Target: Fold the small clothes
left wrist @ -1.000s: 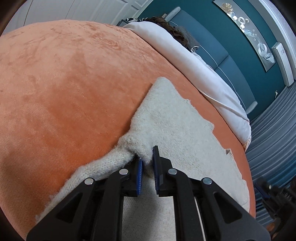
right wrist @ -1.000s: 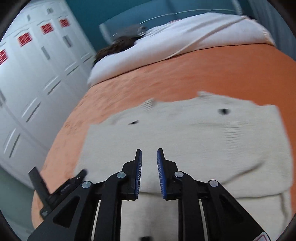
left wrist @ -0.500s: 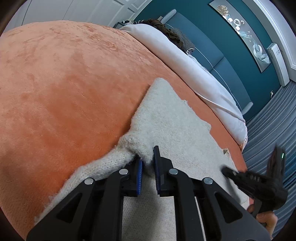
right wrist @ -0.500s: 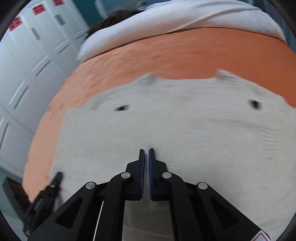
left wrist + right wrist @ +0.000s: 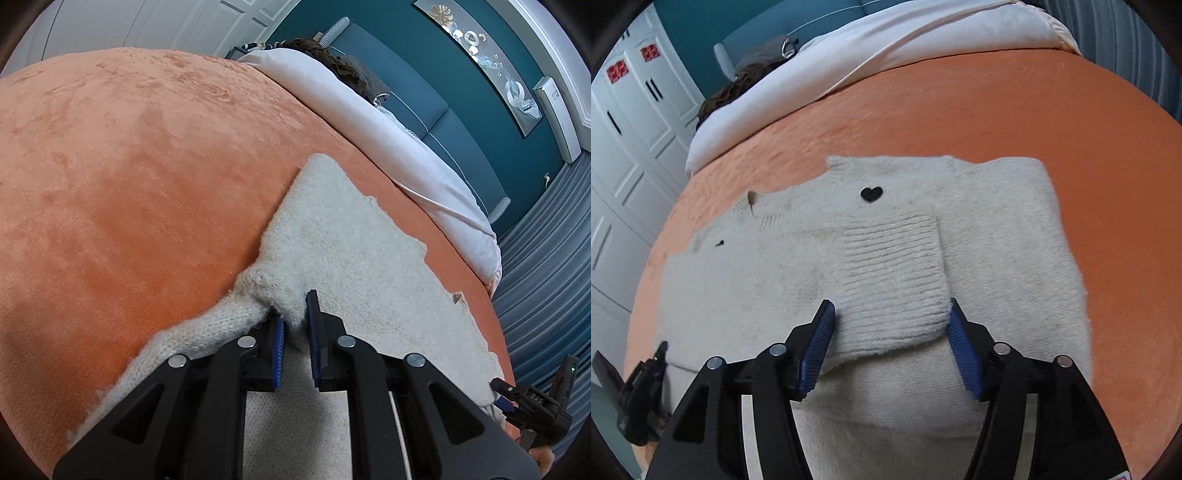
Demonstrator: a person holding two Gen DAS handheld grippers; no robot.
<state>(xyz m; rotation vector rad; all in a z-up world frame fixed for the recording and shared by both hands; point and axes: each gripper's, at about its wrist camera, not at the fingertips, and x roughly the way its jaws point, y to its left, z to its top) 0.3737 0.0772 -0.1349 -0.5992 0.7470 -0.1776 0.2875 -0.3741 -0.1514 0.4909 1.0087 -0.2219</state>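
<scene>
Cream knitted sweater [image 5: 798,280] lies flat on the orange bedspread [image 5: 110,192], its ribbed cuff [image 5: 894,273] directly between the right gripper [image 5: 890,332]'s opening jaws. Left gripper [image 5: 295,328] is pinched tight on a bunched fold at the other edge, so the right one's nearer that cuff.

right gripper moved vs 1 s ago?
Yes. In its own view the white duvet has slid to the top and the sweater fills more of the frame: the right gripper came down toward the cuff, jaws opening.

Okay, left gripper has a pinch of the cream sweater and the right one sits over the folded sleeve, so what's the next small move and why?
Probably lower the right gripper and close on the ribbed cuff. Its jaws are opening and straddle the cuff without pressing it, while the left gripper is shut on a bunch of the sweater, anchoring it on the orange blanket.
</scene>
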